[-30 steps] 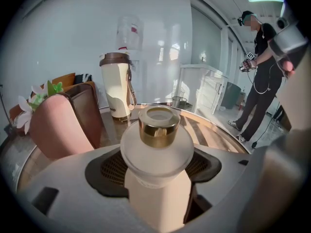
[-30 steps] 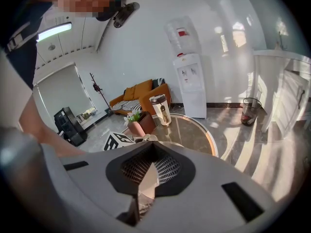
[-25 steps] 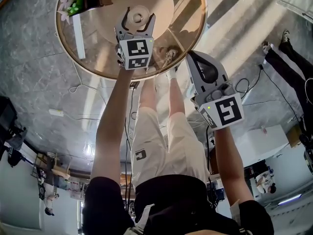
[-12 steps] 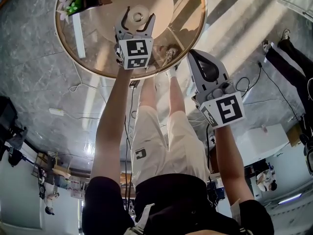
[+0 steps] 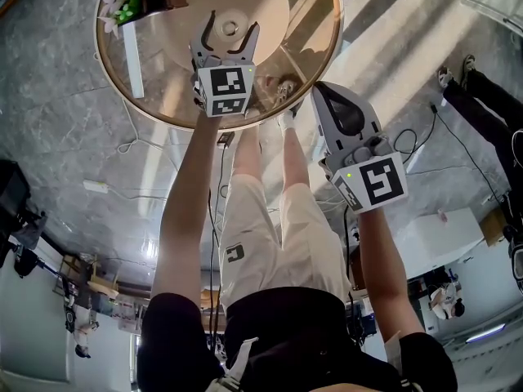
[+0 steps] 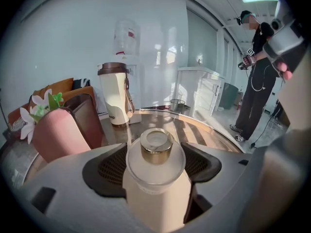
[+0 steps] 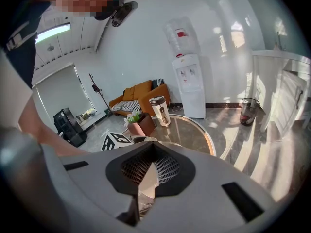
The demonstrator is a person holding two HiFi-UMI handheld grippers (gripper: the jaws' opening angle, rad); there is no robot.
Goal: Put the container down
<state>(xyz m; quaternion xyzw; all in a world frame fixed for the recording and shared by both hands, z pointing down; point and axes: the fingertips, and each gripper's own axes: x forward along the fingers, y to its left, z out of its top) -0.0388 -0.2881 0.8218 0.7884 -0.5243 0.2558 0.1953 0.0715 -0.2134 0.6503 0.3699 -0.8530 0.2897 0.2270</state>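
The container [image 6: 156, 169] is a cream bottle with a clear lid and a gold cap. It stands upright between the jaws of my left gripper [image 6: 156, 152], which is shut on its body. In the head view this gripper [image 5: 231, 29] holds the container [image 5: 230, 28] over the round glass table [image 5: 315, 23], near its middle. The container's base is hidden, so I cannot tell whether it touches the glass. My right gripper [image 5: 319, 88] hangs beside the table's near right edge. Its jaws [image 7: 148, 171] are shut with nothing between them.
A cream and brown tumbler [image 6: 115, 93] stands at the far side of the table. A pink and brown box [image 6: 58, 130] with flowers [image 6: 41, 108] sits at the left. Another person [image 6: 255, 72] stands beyond the table on the right. A water dispenser [image 7: 189, 81] stands against the wall.
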